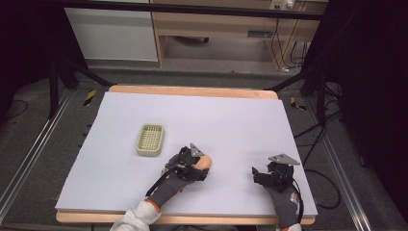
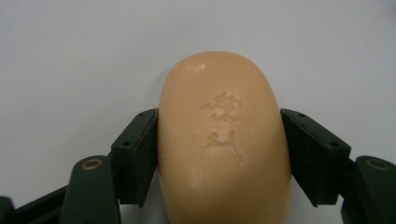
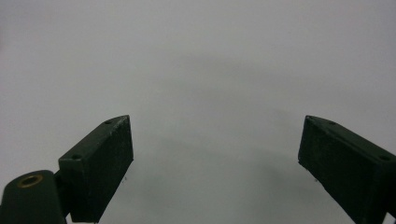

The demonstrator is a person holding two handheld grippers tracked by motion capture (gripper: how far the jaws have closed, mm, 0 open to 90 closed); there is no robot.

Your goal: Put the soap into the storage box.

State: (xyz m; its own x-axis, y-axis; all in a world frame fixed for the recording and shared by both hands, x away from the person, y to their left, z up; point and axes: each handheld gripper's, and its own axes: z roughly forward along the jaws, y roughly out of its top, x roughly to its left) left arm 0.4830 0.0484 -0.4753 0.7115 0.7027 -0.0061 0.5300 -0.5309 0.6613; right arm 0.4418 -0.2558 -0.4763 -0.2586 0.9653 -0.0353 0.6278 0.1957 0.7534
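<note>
Table [image 1: 231,115]: white sheet over a wooden top, the largest thing in the room's working area. Two hand-held tongs rest low on its near part, well apart from each other.

Soap dish [image 1: 150,140]: pale green, slotted floor, nothing in it. It sits just beyond and to the outer side of the left tongs [image 1: 187,166], near but not touching.

Soap bar [image 2: 224,140]: peach-coloured oval with an embossed mark on its upper face. The left tongs are clenched on it, one jaw on each long flank, about mid-length. Judgement: the step in hand is the grasp before a carry to the dish.

Axis: in the left gripper view the bar's long axis runs straight ahead along the tongs' own line, rounded far end pointing away from the hand, broad face up. In the high view that end [image 1: 206,162] points toward the right tongs [image 1: 263,174], not toward the dish.

How to do it well (judgement): soap is slick and curved, so grip firmly and evenly, lift straight off the sheet, then turn the hand so the bar's length matches the dish's length before lowering.

Right tongs: released, jaws spread wide over bare sheet, nothing between them.
</note>
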